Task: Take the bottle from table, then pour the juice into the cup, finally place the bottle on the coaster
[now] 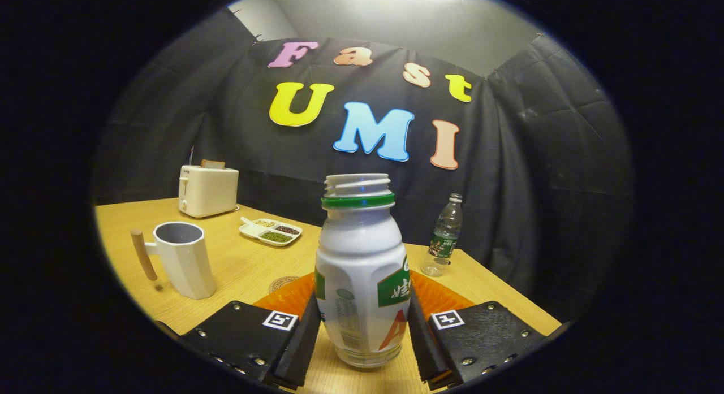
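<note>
A white juice bottle (362,269) with a green neck ring and no cap stands upright between my fingers. My gripper (362,332) is shut on it, and both black fingers (305,337) press on its lower sides. Its base sits at or just above the wooden table (237,269); I cannot tell which. A white cup (184,258) with a wooden handle stands to the left, beyond the left finger, its mouth open upward. The edge of a round brown coaster (284,282) peeks out just beyond the left finger, between the cup and the bottle.
A cream toaster (207,190) stands at the back left. A white divided dish (271,231) with seeds lies in front of it. A clear plastic water bottle (444,238) stands at the back right, near the table's right edge.
</note>
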A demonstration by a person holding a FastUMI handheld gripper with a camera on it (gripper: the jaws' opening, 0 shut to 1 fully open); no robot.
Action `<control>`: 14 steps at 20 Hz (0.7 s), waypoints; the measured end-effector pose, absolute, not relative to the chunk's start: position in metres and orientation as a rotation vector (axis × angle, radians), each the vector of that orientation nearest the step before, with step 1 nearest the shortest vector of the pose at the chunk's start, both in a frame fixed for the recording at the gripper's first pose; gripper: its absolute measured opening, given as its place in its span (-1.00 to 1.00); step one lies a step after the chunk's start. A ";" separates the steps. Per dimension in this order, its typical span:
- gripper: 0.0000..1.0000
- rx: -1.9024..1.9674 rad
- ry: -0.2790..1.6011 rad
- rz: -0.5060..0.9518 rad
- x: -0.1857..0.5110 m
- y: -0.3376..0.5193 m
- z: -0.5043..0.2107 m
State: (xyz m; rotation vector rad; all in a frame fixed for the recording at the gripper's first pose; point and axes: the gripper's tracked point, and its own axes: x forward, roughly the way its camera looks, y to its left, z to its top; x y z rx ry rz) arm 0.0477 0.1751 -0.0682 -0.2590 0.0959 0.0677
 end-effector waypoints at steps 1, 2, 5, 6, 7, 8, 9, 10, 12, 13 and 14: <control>0.43 -0.270 0.104 0.079 0.049 0.178 -0.070; 0.43 -0.282 0.111 0.090 0.050 0.182 -0.071; 0.43 -0.326 0.126 0.122 0.051 0.192 -0.075; 0.43 -0.344 0.129 0.133 0.051 0.195 -0.076; 0.43 -0.362 0.133 0.142 0.052 0.199 -0.078; 0.42 -0.379 0.134 0.153 0.052 0.203 -0.079; 0.43 -0.395 0.135 0.162 0.052 0.206 -0.080; 0.43 -0.415 0.137 0.171 0.052 0.210 -0.080; 0.43 -0.454 0.137 0.190 0.055 0.217 -0.080; 0.43 -0.476 0.134 0.199 0.055 0.221 -0.079; 0.43 -0.499 0.132 0.207 0.055 0.223 -0.077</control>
